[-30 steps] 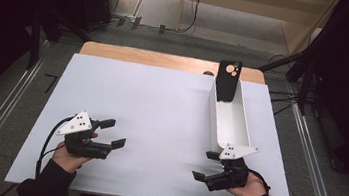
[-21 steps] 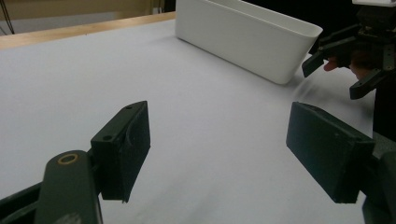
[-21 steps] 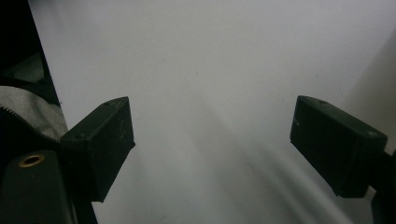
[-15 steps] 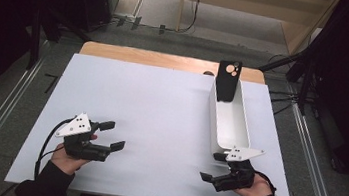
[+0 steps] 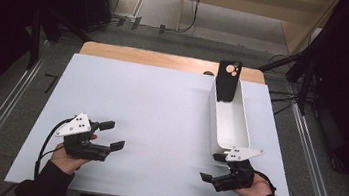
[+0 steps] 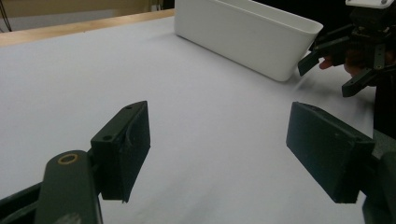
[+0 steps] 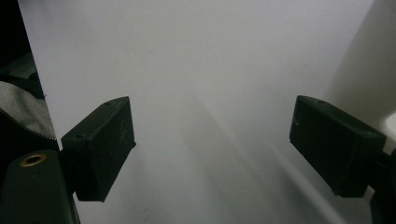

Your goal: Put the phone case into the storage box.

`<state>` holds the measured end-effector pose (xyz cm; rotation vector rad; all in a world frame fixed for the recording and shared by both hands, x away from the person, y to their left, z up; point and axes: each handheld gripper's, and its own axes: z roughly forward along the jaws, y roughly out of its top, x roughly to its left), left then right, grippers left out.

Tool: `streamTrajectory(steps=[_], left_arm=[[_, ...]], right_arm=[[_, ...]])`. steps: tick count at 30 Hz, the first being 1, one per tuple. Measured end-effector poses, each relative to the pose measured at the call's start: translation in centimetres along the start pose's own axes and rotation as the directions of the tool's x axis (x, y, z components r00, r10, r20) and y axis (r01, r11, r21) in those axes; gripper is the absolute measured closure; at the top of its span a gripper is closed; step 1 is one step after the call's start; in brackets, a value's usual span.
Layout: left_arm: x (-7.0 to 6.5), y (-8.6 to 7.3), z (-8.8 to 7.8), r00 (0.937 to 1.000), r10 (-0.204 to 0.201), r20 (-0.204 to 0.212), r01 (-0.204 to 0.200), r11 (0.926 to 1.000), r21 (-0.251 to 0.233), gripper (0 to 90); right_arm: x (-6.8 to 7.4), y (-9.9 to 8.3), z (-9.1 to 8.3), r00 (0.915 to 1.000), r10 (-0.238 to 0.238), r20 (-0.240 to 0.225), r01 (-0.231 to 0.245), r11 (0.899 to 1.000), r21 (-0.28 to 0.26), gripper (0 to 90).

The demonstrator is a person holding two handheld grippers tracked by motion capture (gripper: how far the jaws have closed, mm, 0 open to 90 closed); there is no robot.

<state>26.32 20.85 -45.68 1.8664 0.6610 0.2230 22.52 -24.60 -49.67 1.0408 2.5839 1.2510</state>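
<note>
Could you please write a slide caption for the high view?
Two open hand-held grippers, left and right, rest on a white table beside a white bin holding a black phone case.

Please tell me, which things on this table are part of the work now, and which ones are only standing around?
Part of the work:
- white bin, nearest the right gripper
- black phone case, standing in the bin's far end
- left gripper, open, nothing between its jaws

Only standing around:
- white table cover
- wooden table edge
- floor cables

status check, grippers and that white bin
Left gripper open, empty. Right gripper open, empty, beside white bin. Black phone case upright in bin. Nothing in the way.
</note>
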Motion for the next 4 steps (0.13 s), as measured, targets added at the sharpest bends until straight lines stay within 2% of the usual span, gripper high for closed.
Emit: streamTrajectory(steps=[4], left_arm=[[0.09, -0.06, 0.13, 1.0000, -0.001, -0.003, 0.001, 0.9999, 0.011, 21.5]], right_arm=[[-0.01, 0.00, 0.02, 1.0000, 0.002, -0.002, -0.002, 1.000, -0.001, 12.6]])
